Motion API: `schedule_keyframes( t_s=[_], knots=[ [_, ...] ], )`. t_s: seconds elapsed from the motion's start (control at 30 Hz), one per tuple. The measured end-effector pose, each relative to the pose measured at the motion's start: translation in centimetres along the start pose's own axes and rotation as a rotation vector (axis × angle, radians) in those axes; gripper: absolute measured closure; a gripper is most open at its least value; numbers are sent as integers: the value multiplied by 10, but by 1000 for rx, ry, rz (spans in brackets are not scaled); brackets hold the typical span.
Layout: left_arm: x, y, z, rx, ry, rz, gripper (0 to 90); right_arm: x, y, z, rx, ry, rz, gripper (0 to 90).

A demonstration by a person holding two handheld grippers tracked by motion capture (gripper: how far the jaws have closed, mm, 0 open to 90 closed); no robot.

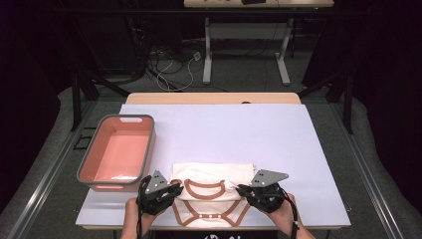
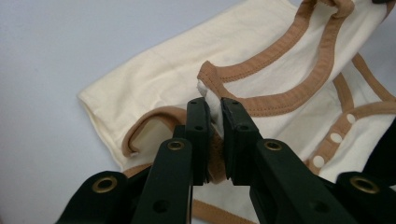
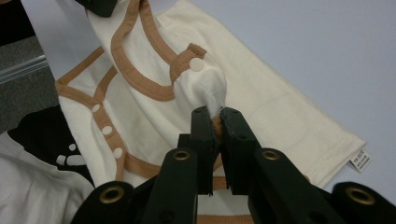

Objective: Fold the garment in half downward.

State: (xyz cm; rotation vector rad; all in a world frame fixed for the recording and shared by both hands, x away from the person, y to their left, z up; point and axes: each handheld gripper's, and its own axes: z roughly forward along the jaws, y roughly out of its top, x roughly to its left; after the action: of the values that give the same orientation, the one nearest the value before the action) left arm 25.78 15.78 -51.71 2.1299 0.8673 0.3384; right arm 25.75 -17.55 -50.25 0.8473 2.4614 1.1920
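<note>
Pinching the bodysuit [image 1: 211, 196] by both shoulders, left gripper [image 1: 171, 191] and right gripper [image 1: 243, 190] clamped on cloth; half folded; bin [image 1: 147, 149] waits empty.

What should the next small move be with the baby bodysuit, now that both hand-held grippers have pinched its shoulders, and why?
Probably lift both shoulders together and carry the fold forward. The left hand-held gripper and right hand-held gripper are each shut on cloth beside the neckline of the cream bodysuit, which lies partly folded at the table's near edge. An even lift should keep it square.
</note>
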Motion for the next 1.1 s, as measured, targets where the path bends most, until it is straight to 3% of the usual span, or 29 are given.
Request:
schedule_keyframes(
  t_s=[0.3,0.9,1.0,1.1],
  knots=[
    [-6,-9,0,39,-26,7,811,5,-9,2,36,13,8,845],
    [-6,-20,12,198,-72,-18,798,3,-23,23,166,20,17,832],
    [-6,-20,13,218,-82,-18,793,2,-23,25,184,19,11,814],
    [-7,-19,10,216,-74,-8,733,-1,-23,26,207,31,19,734]
  ],
)
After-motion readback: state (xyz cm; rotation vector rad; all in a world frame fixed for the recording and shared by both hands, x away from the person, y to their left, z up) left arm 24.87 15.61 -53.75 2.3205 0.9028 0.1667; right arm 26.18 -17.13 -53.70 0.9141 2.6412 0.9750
